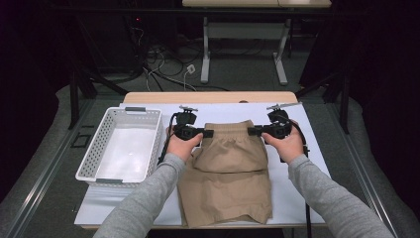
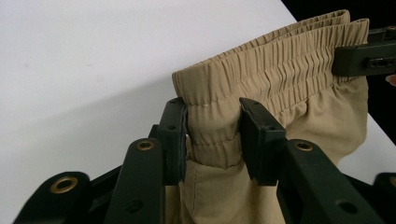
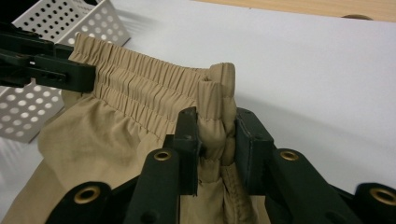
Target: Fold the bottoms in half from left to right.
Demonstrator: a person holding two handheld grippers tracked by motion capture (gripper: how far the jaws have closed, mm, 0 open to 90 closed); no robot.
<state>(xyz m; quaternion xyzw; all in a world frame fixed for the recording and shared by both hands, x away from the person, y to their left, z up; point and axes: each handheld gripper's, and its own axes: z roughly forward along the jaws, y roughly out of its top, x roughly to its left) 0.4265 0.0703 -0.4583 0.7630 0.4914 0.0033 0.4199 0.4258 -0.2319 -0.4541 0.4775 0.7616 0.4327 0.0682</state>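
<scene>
High view: I've got the tan fabric shorts with elastic waistband [image 1: 229,168] folded over mid-bench, waistband lifted off the white-covered bench [image 1: 307,148]. My left claw [image 1: 208,133] is pinched tight on the waistband's left end, my right claw [image 1: 252,131] clamped on its bunched right end. White perforated plastic basket [image 1: 99,148] sits just left of the shorts.

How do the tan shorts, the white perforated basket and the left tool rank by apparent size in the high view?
1. Tan elastic-waist shorts, largest.
2. White perforated plastic basket, somewhat smaller.
3. Black left tool, clearly smallest, clamped on the waistband.
</scene>
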